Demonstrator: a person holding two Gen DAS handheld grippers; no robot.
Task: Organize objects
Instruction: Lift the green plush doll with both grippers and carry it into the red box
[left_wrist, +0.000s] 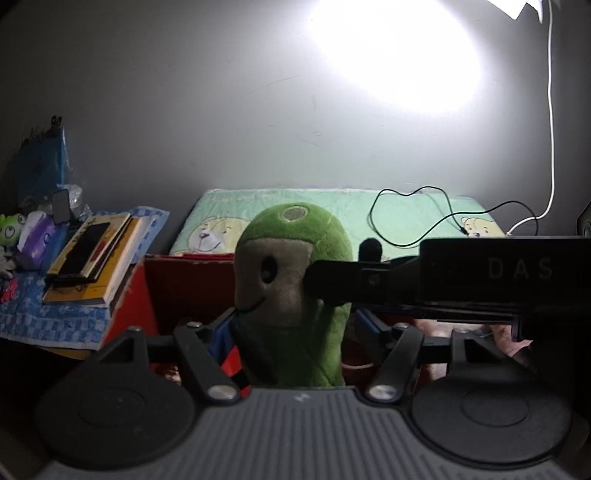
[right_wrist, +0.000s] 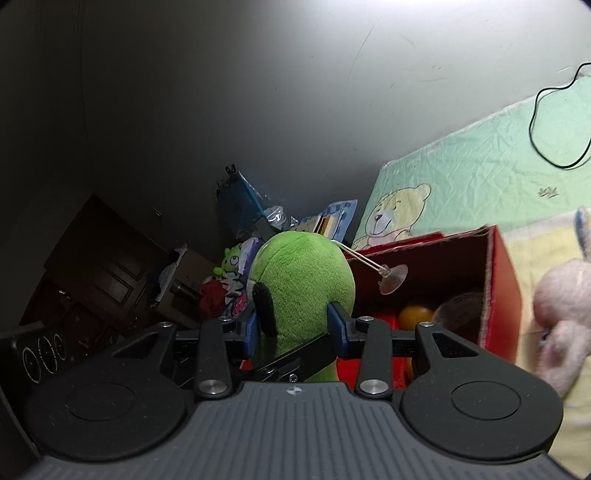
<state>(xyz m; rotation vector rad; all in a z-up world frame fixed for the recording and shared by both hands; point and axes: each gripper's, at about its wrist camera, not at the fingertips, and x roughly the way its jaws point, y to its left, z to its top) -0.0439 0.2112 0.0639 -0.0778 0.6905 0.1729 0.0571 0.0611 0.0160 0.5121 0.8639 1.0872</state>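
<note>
The green plush is standing upright between the blue pads of both grippers, in front of the open red box. Its base is hiding behind each gripper's body, so what it is resting on cannot be told.

In the left wrist view the left gripper is showing only slivers of its blue pads at the plush's sides; they are lying close against the fabric, but whether they are pressing it I cannot tell. The right gripper's black body is crossing this view from the right and covering one side of the plush's face, with the letters "DAS" reading faintly on it. A dark hand below it is hard to make out.

In the right wrist view the right gripper is clamping the plush, its pads denting the green fabric on both sides. This view is showing the plush's back, with a clear suction cup hanging on a cord, which the other view is not showing. It is also looking into the box, where an orange ball and a dim round thing are lying. A pink plush is being cut off at the right edge.

Only the left view is showing the books stacking on a blue checked cloth, and the white cable running down the wall. The black cable is looping on the green bear-print bed. No book title is reading clearly.
</note>
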